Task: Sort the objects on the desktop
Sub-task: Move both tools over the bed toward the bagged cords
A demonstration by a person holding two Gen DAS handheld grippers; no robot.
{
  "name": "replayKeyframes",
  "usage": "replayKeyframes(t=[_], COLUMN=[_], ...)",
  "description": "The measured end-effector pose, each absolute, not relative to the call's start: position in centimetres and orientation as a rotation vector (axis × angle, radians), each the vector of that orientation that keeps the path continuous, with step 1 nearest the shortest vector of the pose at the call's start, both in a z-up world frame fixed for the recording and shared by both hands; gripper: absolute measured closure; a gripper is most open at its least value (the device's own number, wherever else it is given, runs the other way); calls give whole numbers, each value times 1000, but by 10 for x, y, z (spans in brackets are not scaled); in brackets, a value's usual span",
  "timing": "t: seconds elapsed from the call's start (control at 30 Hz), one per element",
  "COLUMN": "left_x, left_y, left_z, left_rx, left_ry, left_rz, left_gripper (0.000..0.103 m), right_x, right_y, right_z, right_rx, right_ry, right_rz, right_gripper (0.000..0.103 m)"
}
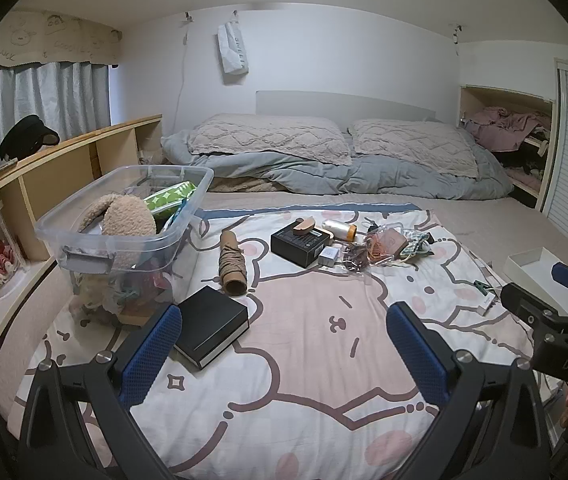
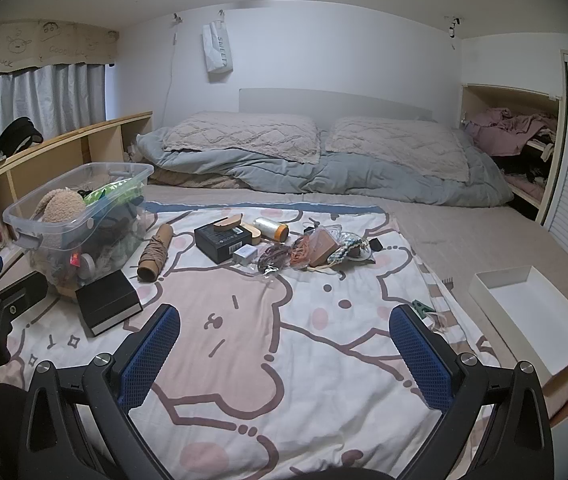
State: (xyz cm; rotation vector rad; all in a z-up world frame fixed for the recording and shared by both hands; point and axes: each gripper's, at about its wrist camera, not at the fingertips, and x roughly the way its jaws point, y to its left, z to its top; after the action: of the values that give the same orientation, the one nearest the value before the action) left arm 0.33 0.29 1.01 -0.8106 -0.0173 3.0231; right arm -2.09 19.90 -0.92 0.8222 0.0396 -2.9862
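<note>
Loose clutter lies in a band across the far part of the pink-and-white cartoon-print blanket (image 2: 284,344): a black rectangular cardboard box (image 2: 222,240) with a tan curved wooden piece (image 2: 228,222) on top, a small white square adapter (image 2: 245,255) just beside it, a white roll with an orange end cap (image 2: 270,227), and crumpled clear plastic bags of cords and small items (image 2: 316,250). A brown cardboard tube wrapped in twine (image 1: 233,262) lies left of the box. Nearer, a black flat box with a silver edge (image 1: 212,326) sits by the clear plastic storage bin (image 1: 124,216), which holds a beige plush toy (image 1: 124,216). An open white shallow tray (image 2: 532,316) rests well apart on the right.

Left gripper (image 1: 284,344) spread wide, nothing between its blue pads. Right gripper (image 2: 284,344) likewise spread and empty, above bare blanket.
</note>
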Motion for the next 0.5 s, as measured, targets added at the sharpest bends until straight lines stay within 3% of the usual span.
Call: replayKeyframes(t=[0.5], left_x=[-14], left_y=[5], left_z=[-1], left_rx=[-879], left_ry=[-15], left_rz=[2997], left_gripper=[0], right_x=[-35], right_y=[196], right_z=[-25], right_rx=[894], right_ry=[37], right_rz=[-2962], right_gripper=[0])
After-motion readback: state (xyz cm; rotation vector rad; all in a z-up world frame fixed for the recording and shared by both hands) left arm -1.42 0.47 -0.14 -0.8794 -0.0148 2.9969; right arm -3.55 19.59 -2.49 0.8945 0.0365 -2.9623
